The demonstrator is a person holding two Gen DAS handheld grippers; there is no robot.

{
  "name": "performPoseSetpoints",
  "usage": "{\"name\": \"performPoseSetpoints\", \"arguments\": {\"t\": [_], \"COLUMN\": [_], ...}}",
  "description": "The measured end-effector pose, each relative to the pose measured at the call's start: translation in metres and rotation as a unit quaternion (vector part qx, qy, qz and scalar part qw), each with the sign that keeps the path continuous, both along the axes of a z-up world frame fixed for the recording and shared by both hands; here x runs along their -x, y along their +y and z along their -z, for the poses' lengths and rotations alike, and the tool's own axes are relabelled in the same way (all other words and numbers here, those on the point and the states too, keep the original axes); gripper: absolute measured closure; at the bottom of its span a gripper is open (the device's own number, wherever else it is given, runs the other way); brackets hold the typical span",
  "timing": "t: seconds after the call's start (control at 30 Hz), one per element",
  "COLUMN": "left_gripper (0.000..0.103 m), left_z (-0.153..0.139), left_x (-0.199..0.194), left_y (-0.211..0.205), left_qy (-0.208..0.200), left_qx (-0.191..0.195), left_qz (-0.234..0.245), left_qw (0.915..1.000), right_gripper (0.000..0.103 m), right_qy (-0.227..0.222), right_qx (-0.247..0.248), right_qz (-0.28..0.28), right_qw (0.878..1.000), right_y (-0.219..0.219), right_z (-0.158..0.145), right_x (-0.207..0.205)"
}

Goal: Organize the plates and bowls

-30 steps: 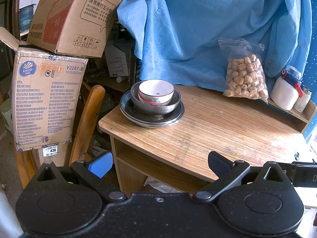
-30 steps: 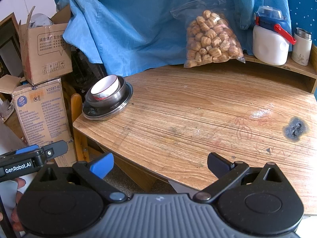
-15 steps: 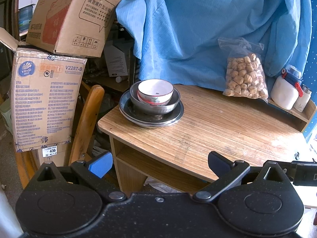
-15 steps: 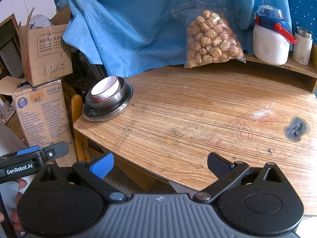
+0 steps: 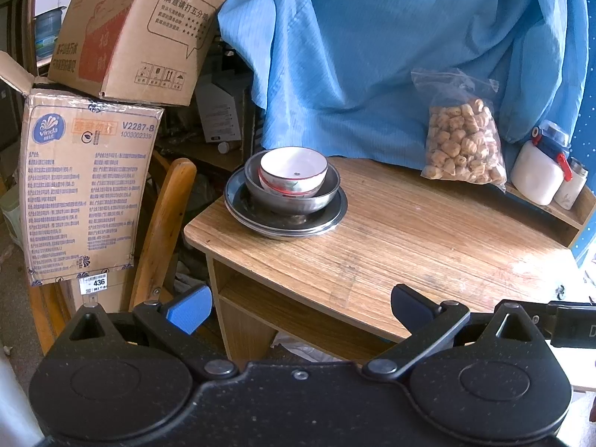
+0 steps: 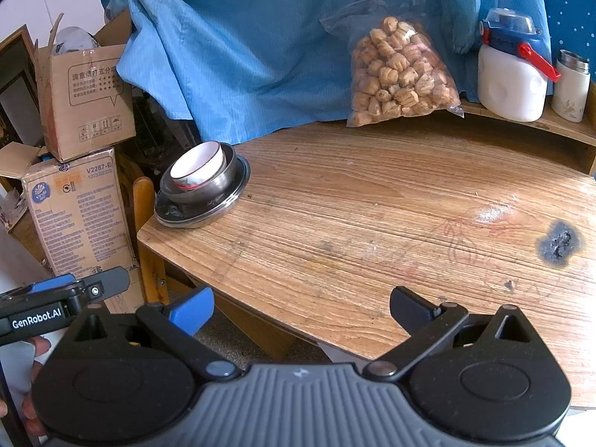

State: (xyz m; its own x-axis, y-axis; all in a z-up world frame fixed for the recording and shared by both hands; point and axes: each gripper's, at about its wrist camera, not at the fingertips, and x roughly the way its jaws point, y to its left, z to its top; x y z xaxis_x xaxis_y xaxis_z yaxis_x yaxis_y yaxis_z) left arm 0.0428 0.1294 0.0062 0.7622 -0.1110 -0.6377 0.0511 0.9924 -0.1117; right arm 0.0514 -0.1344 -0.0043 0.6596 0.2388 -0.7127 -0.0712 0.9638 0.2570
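Left gripper [image 5: 300, 307]: fingers spread, nothing between, held off near table edge. Stack sits at table's [image 5: 428, 231] far-left corner: white bowl [image 5: 294, 171] nested in steel bowl [image 5: 290, 195], both on steel plates [image 5: 285, 218]. From left gripper, stack lies ahead, close to centre line, well apart. Round pieces, no long axis; any approach side serves.

Right gripper [image 6: 301, 309]: fingers also spread, empty. From it, stack lies far ahead-left, across bare tabletop. Judgement: left gripper nearer, better aligned for any next reach.
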Motion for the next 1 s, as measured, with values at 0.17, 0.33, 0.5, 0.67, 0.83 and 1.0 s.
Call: {"name": "performPoseSetpoints", "arguments": {"t": [0.17, 0.33, 0.5, 0.67, 0.83, 1.0], "left_gripper": [0.001, 0.001, 0.001, 0.001, 0.001, 0.001], "left_z": [0.0006, 0.0016, 0.0015, 0.0017, 0.0027, 0.0032], "left_x": [-0.0019, -0.0041, -0.0055, -0.0057, -0.0067, -0.0076], "left_y": [0.0000, 0.0003, -0.0004, -0.0011, -0.0019, -0.0018], "left_qy": [0.003, 0.006, 0.009, 0.010, 0.012, 0.014], "left_qx": [-0.005, -0.012, -0.014, -0.016, -0.017, -0.017], "left_qz": [-0.005, -0.010, -0.011, -0.008, -0.007, -0.007], "left_qw": [1.0000, 0.9999, 0.9998, 0.9998, 0.9998, 0.9997], "right_gripper": [0.000, 0.000, 0.000, 0.000, 0.000, 0.000], "right_qy": [0.000, -0.003, -0.002, -0.001, 0.000, 0.001], "right_qx": [0.000, 0.000, 0.001, 0.000, 0.000, 0.000], "right_qz": [0.000, 0.003, 0.002, 0.002, 0.002, 0.003], "right_qw": [1.000, 1.000, 1.000, 1.000, 1.000, 1.000], "right_y": [0.0000, -0.0008, -0.0004, -0.0004, -0.0002, 0.0003], "right_z": [-0.0005, -0.0002, 0.0003, 0.0001, 0.0005, 0.0008], "right_x": [-0.0003, -0.0016, -0.0044, -0.0049, -0.0058, -0.0060]}}
